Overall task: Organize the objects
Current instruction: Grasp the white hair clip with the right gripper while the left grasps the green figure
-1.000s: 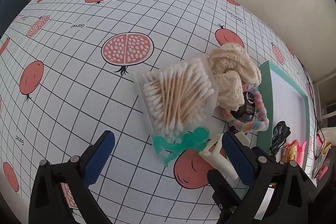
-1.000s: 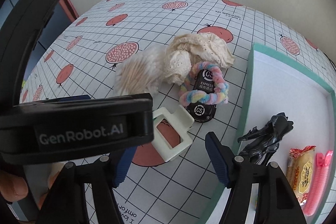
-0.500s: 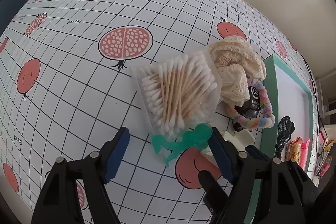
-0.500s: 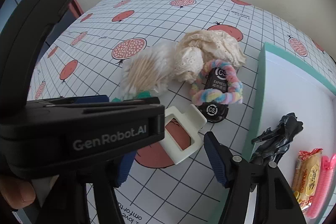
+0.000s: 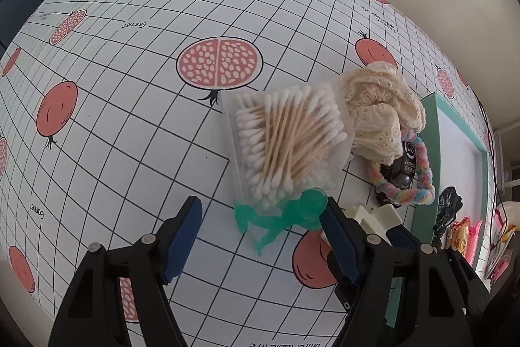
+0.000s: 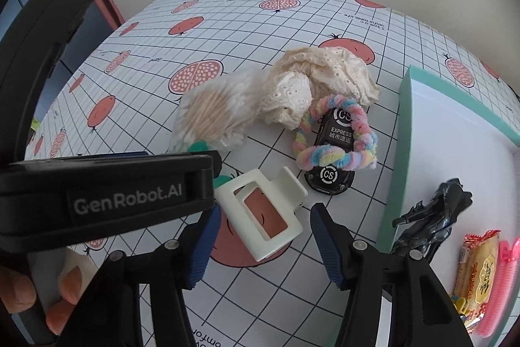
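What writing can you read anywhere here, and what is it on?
"GenRobot.AI": left tongs body.
"CS", "EXPRESS", then Chinese characters: black toy car.
"Garnet": tablecloth.
Small curved line at the tablecloth's far edge: unclear.
Large Chinese character: yellow snack packet; smaller print blurred.

Even, soft daylight in both views; source not visible. Shadows faint and short under the objects on the desk (image 5: 130, 119). No hard glare. Strong fisheye bulge: grid lines bow outward, corners fall to black vignette. Left wrist view sharp at centre. Right wrist view: cotton swabs (image 6: 211, 116) smeared and soft; the hand (image 6: 35, 291) at lower left is blurred and dim.
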`<state>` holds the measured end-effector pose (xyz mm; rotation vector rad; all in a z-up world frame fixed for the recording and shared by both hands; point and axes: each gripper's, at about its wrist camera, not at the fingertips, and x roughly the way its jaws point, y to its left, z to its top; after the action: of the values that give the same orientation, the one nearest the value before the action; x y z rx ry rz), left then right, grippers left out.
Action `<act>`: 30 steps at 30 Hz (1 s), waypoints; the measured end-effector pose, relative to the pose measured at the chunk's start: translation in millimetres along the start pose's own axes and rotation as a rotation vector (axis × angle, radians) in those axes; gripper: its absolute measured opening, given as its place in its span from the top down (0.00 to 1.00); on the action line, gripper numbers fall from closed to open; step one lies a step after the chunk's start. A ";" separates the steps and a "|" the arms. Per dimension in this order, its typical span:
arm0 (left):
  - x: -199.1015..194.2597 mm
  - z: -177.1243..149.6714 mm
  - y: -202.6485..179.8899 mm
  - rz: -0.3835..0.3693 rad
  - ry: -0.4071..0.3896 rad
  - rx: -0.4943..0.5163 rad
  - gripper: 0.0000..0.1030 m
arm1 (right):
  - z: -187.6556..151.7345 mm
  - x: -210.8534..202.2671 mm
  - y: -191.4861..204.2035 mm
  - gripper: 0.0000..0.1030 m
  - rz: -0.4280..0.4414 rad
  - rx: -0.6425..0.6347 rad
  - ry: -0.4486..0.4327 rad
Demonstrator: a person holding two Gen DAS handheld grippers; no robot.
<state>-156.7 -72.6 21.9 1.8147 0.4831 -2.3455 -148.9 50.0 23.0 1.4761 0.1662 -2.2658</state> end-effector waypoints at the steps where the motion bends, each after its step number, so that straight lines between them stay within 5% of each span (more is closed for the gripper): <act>1: 0.6 0.5 -0.2 -0.003 0.001 0.002 0.31 | 0.0 0.5 0.1 0.41 -0.003 -0.001 0.000; 10: 4.0 4.4 -2.5 -0.012 0.001 0.008 0.37 | 0.1 3.7 -1.2 0.41 -0.031 0.009 -0.012; 16: 5.4 6.7 -4.6 -0.035 0.002 0.012 0.46 | -1.4 1.0 -4.4 0.50 -0.020 0.014 -0.015; 30: 4.1 4.8 -1.3 -0.050 0.011 0.008 0.48 | -3.4 -7.9 -4.0 0.50 -0.003 0.005 -0.011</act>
<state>-162.6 -72.6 19.2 1.8413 0.5277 -2.3742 -145.0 56.9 28.1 1.4672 0.1595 -2.2781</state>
